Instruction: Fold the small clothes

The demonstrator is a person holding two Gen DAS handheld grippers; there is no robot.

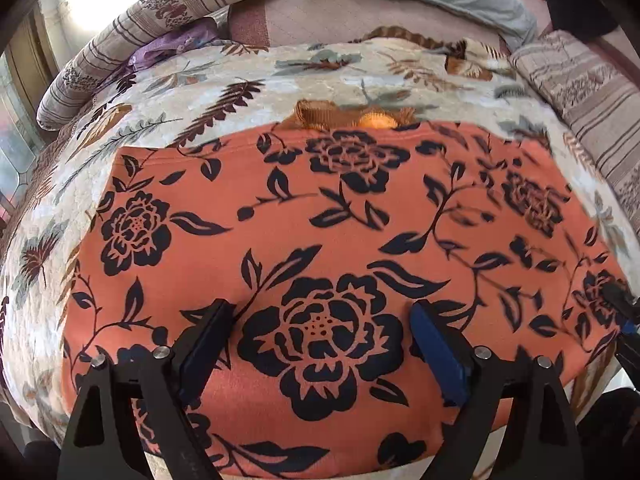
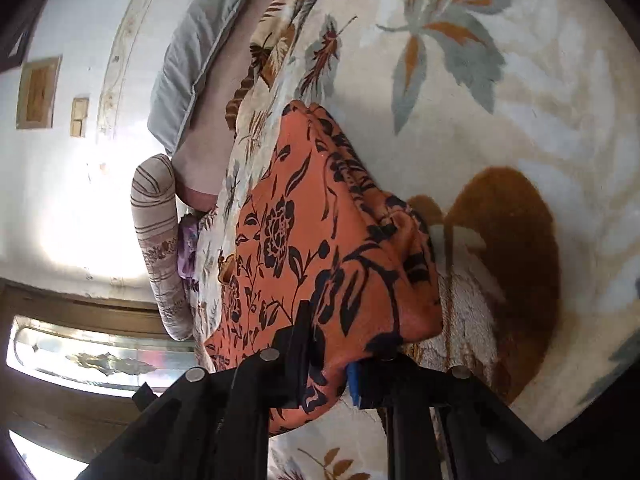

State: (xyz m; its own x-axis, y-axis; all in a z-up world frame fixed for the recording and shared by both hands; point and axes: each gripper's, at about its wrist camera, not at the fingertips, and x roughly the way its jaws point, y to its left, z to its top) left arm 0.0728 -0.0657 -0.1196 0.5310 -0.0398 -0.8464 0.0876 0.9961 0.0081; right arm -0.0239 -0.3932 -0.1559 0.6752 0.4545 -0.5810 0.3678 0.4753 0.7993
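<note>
Now | left fingers (image 1: 320,332) wide, empty | right fingers (image 2: 332,364) pinching garment (image 2: 320,240) edge

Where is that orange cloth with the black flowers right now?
The orange black-flowered cloth lies spread on the cream leaf-patterned blanket, below the open left tongs. In the right wrist view, its corner is pinched in the right tongs.

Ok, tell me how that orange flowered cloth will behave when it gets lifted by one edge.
Probably floppy: in the right gripper, the orange flowered cloth bunches and sags in folds. Likely light, since a pinch on one edge raises it. It may drag on the fuzzy leaf-print blanket rather than slide.
</note>
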